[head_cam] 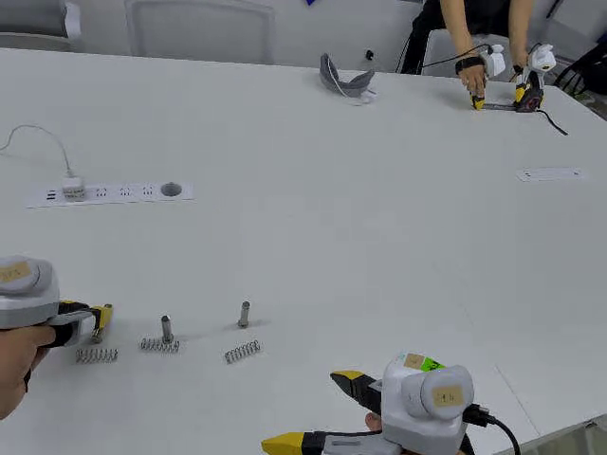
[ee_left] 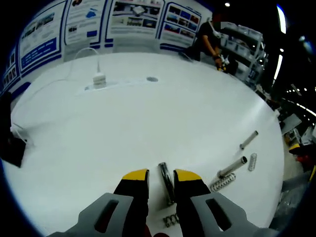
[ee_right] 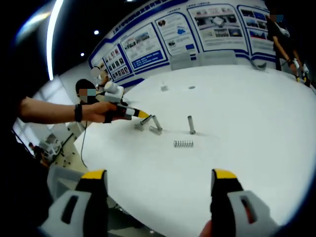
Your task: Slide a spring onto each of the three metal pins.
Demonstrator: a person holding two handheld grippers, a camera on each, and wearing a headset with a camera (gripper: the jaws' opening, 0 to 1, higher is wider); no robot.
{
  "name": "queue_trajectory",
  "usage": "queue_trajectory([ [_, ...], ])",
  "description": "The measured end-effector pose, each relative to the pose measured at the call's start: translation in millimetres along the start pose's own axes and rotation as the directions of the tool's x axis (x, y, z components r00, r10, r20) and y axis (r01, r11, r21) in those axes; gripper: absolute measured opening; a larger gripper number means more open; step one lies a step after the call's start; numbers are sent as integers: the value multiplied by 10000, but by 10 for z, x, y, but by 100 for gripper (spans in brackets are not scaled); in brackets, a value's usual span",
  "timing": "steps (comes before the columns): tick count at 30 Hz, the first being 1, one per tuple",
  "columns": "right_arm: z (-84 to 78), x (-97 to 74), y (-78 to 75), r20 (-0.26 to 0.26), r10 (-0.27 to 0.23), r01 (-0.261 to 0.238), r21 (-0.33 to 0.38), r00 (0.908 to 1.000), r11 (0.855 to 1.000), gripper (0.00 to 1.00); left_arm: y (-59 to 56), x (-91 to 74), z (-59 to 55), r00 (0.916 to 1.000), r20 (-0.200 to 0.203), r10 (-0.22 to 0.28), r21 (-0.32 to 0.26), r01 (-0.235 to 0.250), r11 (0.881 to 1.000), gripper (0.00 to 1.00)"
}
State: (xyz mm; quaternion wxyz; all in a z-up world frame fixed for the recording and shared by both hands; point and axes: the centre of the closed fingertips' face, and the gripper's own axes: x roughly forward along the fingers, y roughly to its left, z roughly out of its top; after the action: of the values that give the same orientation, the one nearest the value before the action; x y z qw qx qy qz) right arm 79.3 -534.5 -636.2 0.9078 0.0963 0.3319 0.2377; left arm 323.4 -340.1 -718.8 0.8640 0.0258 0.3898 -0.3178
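Left gripper (ee_left: 161,174) at the end pin (ee_left: 166,185)
Jaws flank it, left of the middle pin (head_cam: 167,329), likely to steady it; whether clamped, I cannot tell. Right gripper (ee_right: 159,174) gapes empty; springs (head_cam: 159,345) lie flat around that middle pin.

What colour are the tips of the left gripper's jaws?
Yellow tips on the left gripper, clearest in the left gripper view.

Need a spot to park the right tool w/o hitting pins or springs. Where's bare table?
Bare: the wide middle of the table, bordered by the power strip, the paper label and the pins. Also the stretch between the rightmost pin and the right tool. Crowded: front left, three pins and three springs bunched by the left tool.
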Motion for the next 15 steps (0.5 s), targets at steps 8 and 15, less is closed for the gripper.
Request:
queue_trajectory([
  [8, -5, -13, -2, -32, -33, 33, 13, 10000, 10000, 88, -60, 85, -42, 9995, -305, 109, 851, -83, 9963, 12],
  [15, -4, -18, 0, -5, -58, 58, 45, 10000, 10000, 87, -121, 35, -103, 9969, -778, 105, 1458, 10, 9893, 8],
])
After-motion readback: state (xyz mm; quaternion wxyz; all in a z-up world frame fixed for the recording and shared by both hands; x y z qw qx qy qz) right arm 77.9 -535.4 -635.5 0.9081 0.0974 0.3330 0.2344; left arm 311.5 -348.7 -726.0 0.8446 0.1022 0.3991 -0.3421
